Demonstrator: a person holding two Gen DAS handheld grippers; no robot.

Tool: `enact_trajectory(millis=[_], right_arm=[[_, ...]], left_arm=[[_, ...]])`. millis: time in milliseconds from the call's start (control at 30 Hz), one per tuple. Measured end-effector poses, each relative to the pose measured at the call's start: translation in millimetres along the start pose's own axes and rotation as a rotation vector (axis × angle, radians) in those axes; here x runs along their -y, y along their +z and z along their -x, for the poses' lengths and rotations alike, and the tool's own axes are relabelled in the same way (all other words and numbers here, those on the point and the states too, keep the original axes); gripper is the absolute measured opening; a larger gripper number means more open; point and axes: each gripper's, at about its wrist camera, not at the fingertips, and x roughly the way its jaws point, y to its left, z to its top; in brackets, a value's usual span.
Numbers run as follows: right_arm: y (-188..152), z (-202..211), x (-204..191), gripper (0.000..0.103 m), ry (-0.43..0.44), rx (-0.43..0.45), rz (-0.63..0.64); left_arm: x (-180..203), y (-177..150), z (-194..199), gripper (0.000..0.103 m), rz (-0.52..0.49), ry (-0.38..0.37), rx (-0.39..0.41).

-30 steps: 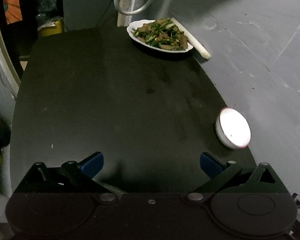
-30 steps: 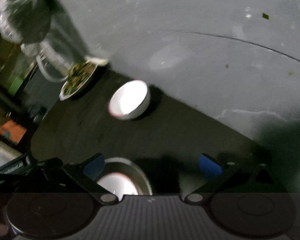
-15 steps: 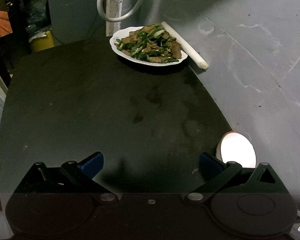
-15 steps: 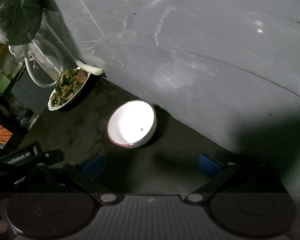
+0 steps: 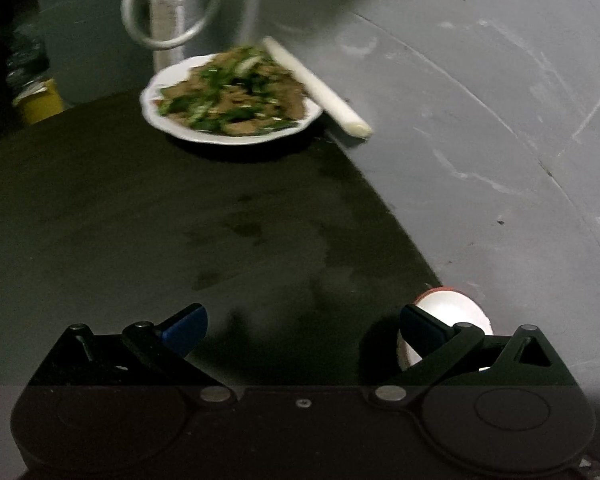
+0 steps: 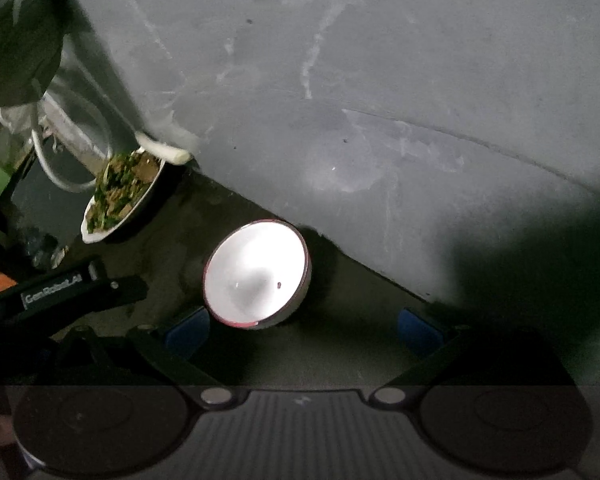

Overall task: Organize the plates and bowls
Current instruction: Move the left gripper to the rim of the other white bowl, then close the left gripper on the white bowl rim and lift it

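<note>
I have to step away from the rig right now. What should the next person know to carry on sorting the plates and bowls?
Left tongs: open, empty, low over the dark table, pointing toward the plate.
Right tongs: open, empty, just short of the bowl.
Bowl: empty, upright, by the wall.
Plate: full of stir-fry, at the far end, a white stalk beside it.
Done: nothing grasped or stacked.
Left: probably grip the bowl, then gather it with the plate.
</note>
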Motion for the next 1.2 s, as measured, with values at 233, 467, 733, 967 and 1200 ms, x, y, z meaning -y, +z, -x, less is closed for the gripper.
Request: enact_trajectory(millis=[233, 467, 733, 967, 1200], right_arm=[[-2.1, -6.8, 11.5, 0.103, -0.018, 0.048, -0.062], [2.0, -24.2, 21.6, 0.094, -0.025, 0.018, -0.101], [1.4, -37.6, 14.1, 0.089, -0.063, 0.009, -0.029], [4.1, -40.8, 9.2, 0.078, -0.055, 0.018, 0.004], [7.4, -42.6, 6.7, 0.055, -0.038, 0.021, 0.031]], left_arm=[[25.9, 1.2, -20.5, 0.102, -0.122, -0.026, -0.016], [35.1, 2.0, -35.0, 0.102, -0.207, -0.005, -0.025], [39.4, 2.7, -44.8, 0.102, -0.255, 0.005, -0.019], [41.9, 2.0, -46.6, 0.093, -0.269, -0.004, -0.018], [45.2, 2.4, -46.9, 0.082, -0.267, -0.006, -0.04]])
